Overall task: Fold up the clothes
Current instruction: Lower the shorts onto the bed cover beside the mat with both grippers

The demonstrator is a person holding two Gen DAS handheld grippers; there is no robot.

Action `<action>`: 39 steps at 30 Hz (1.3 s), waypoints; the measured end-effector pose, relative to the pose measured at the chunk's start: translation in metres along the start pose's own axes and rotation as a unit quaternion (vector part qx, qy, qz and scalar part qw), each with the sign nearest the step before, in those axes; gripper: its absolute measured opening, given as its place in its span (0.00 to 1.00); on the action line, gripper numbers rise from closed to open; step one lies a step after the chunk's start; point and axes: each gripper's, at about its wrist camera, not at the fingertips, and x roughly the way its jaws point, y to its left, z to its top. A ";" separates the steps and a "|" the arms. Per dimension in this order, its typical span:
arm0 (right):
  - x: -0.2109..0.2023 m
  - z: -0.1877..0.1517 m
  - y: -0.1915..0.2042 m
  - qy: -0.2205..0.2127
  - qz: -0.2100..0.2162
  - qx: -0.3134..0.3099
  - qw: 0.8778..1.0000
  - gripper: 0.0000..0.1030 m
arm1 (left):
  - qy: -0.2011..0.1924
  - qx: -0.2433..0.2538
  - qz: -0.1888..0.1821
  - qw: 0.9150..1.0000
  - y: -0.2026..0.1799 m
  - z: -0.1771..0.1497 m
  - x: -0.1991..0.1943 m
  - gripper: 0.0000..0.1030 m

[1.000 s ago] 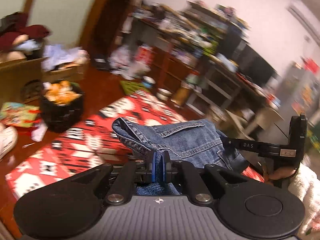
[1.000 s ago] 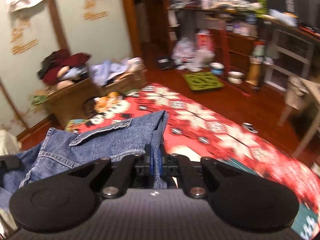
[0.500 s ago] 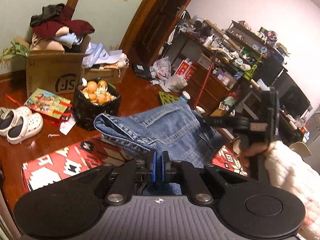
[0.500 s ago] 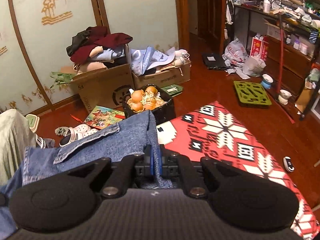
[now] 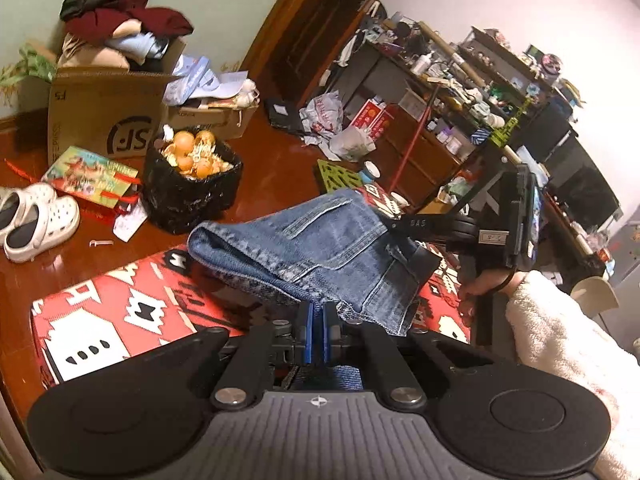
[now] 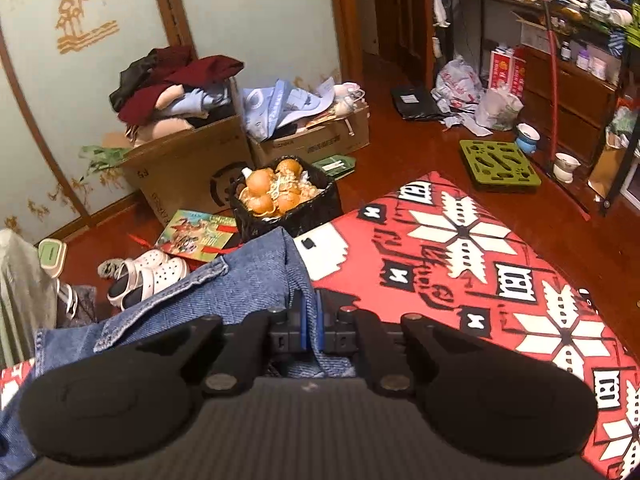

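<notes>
Both grippers, our left gripper (image 5: 316, 330) and right gripper (image 6: 310, 326), pinch tight on the jeans (image 5: 320, 244), which hang in the air above the red mat (image 6: 460, 248), so we should keep them level and pulled flat.

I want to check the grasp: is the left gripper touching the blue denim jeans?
Touching. The left wrist view shows the left gripper shut on the blue denim jeans: denim passes between its blue pads, with no gap visible.
</notes>
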 end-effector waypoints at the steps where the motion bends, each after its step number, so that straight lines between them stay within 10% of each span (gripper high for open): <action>1: 0.002 -0.001 0.000 0.002 -0.004 -0.003 1.000 0.05 | 0.004 -0.002 0.001 1.000 0.000 -0.003 0.003 0.04; 9: 0.008 -0.009 -0.003 -0.006 -0.021 0.008 1.000 0.11 | 0.050 -0.021 0.000 0.999 0.021 -0.012 0.013 0.05; 20: -0.098 -0.057 0.040 -0.038 -0.022 0.012 0.999 0.19 | 0.055 -0.001 -0.037 0.998 0.046 -0.012 -0.017 0.10; 29: -0.166 -0.163 0.118 -0.030 -0.014 0.018 0.999 0.22 | 0.129 0.116 -0.050 0.984 0.051 -0.037 -0.016 0.16; 37: -0.179 -0.226 0.161 -0.021 -0.009 0.032 0.999 0.26 | 0.068 0.293 -0.045 0.953 0.025 -0.056 -0.007 0.24; 39: -0.178 -0.230 0.171 -0.022 -0.009 0.018 1.000 0.28 | 0.064 0.273 -0.058 0.958 0.026 -0.050 -0.006 0.24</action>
